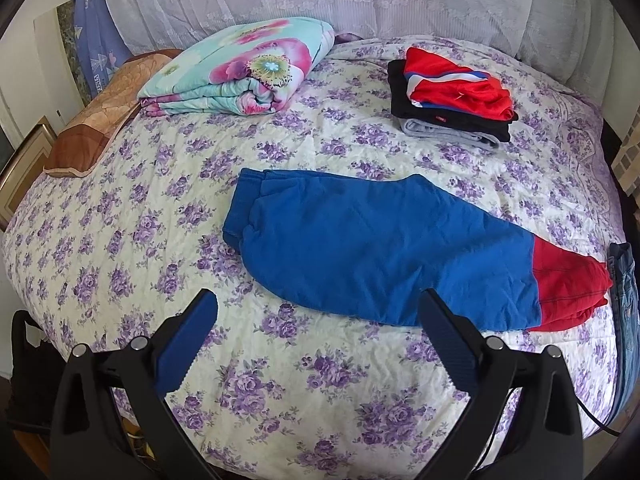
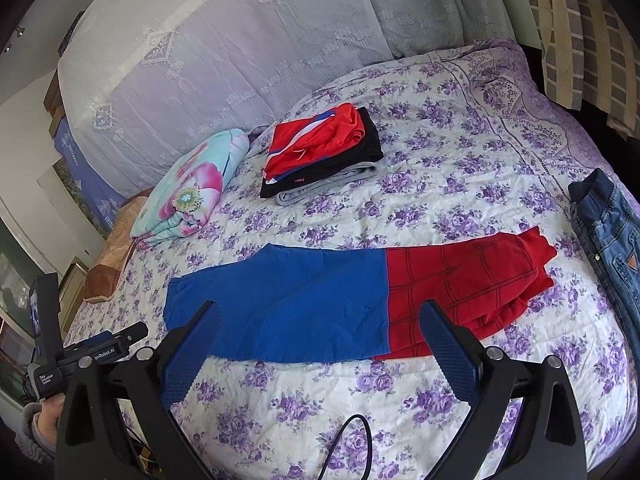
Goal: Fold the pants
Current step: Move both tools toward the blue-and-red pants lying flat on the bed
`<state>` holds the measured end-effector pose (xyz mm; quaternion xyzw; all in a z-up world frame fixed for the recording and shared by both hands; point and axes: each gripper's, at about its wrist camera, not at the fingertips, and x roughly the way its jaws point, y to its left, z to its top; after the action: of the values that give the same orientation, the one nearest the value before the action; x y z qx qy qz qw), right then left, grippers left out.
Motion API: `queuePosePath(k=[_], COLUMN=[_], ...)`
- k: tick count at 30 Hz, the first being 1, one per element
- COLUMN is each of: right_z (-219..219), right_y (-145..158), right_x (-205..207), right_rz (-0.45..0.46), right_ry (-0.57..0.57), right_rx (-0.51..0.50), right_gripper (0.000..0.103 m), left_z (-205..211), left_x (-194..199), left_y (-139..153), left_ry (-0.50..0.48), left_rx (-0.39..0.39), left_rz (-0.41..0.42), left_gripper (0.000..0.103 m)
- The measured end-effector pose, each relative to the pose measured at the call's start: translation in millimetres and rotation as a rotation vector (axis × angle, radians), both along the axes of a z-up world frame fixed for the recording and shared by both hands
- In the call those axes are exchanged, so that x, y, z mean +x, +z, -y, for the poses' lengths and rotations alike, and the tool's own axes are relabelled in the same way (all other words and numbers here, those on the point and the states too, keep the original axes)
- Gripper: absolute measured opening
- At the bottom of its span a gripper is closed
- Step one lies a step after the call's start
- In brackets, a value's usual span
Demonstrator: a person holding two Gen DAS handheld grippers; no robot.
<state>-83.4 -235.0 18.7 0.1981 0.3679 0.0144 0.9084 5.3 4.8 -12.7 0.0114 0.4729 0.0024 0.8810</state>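
Note:
Blue and red pants [image 1: 380,248] lie flat across the flowered bedspread [image 1: 140,208], folded lengthwise, blue part left and red part right. In the right wrist view the same pants [image 2: 320,308] stretch from left to right just beyond the fingers. My left gripper [image 1: 318,312] hovers open above the bed near the pants' front edge, with nothing between its fingers. My right gripper [image 2: 320,322] is open too, above the pants' near edge, and holds nothing. The left gripper's body [image 2: 100,350] shows at the lower left of the right wrist view, with a hand below it.
A stack of folded clothes [image 1: 452,96], red on top, sits at the back of the bed. A folded flowered quilt [image 1: 240,68] lies back left, next to a brown pillow [image 1: 104,120]. Denim jeans [image 2: 612,236] lie at the right edge. A black cable [image 2: 352,440] runs near me.

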Motion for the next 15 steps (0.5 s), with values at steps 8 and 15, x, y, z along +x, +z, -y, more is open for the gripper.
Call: queuePosePath(k=[8,15], right_z=[-0.4,-1.2], right_y=[-0.6,-5.3], right_x=[-0.7,-0.6], right_rz=[-0.004,-0.020], right_ry=[-0.001,-0.007], right_rx=[0.000,-0.004], right_gripper=[0.099,0.099], left_z=[-2.6,-3.6], left_x=[4.2,8.6], left_y=[-5.5,-9.6], left_ry=[0.012,0.019], left_rx=[-0.006,-0.010], left_rz=[-0.016,-0.028], left_gripper=[0.098,0.098])
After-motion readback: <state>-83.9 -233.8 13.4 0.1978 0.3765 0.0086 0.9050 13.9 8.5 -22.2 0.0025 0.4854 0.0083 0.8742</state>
